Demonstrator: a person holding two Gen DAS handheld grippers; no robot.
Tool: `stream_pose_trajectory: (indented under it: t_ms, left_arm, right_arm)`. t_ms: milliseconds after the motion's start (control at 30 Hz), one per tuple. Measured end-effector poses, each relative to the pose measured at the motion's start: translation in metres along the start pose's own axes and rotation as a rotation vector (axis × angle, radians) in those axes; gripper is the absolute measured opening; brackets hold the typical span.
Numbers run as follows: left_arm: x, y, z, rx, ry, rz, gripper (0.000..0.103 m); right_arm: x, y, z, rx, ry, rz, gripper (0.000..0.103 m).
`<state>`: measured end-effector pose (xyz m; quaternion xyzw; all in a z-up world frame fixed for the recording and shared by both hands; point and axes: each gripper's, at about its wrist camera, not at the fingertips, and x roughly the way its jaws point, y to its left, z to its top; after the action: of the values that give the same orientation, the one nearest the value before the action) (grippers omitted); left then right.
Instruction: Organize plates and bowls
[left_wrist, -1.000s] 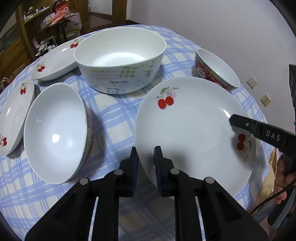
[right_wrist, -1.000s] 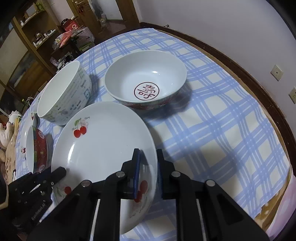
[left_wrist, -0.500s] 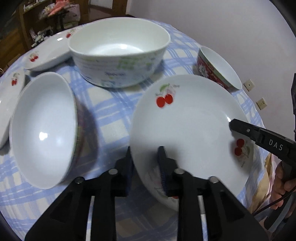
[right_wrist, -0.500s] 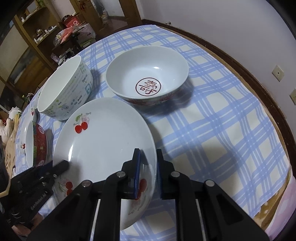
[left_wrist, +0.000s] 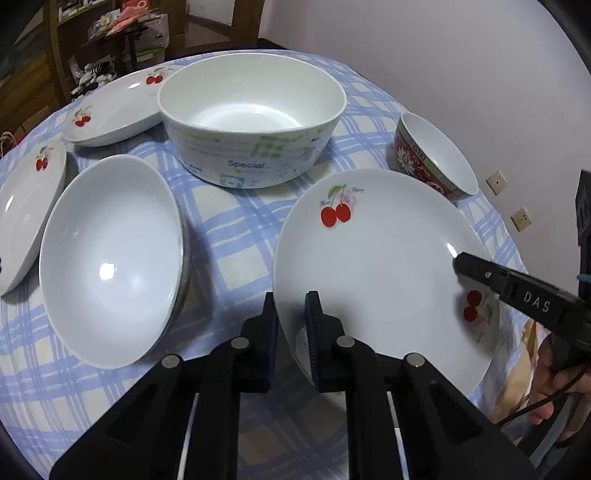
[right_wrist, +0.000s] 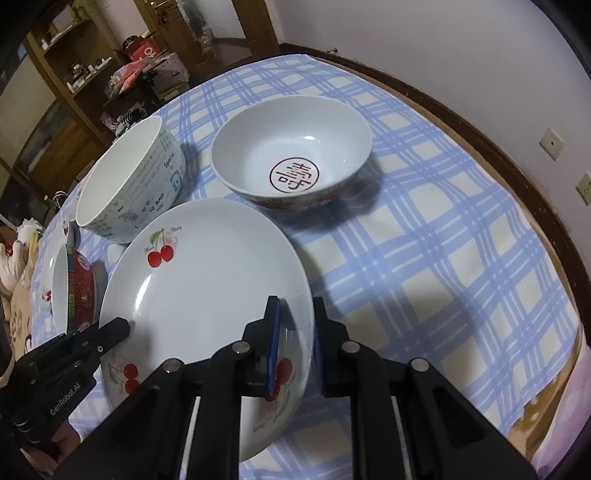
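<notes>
Little looks sorted yet: bowls and cherry plates lie scattered, unstacked, across the bench (right_wrist: 424, 229). Near its front edge, the cherry plate (left_wrist: 384, 258) is gripped at opposite rims: the left claw (left_wrist: 290, 314) is closing on it, and the right claw (right_wrist: 295, 325) is clamped there.

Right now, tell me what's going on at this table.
A person holds the cherry plate with two tongs at opposite rims. The left tongs are closing on the near rim; the right tongs are clamped on the other side. Other bowls and plates sit around it on the checked tablecloth.
</notes>
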<state>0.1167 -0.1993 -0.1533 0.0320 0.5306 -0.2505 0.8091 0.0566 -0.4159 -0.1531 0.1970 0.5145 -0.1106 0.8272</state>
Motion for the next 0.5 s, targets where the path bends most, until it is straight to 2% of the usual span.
stream_pose_trajectory:
  t_ms: [500]
  left_arm:
    - [-0.038, 0.008, -0.013, -0.017, -0.015, -0.015, 0.013]
  right_arm:
    - [-0.035, 0.007, -0.013, -0.015, -0.085, 0.067, 0.011]
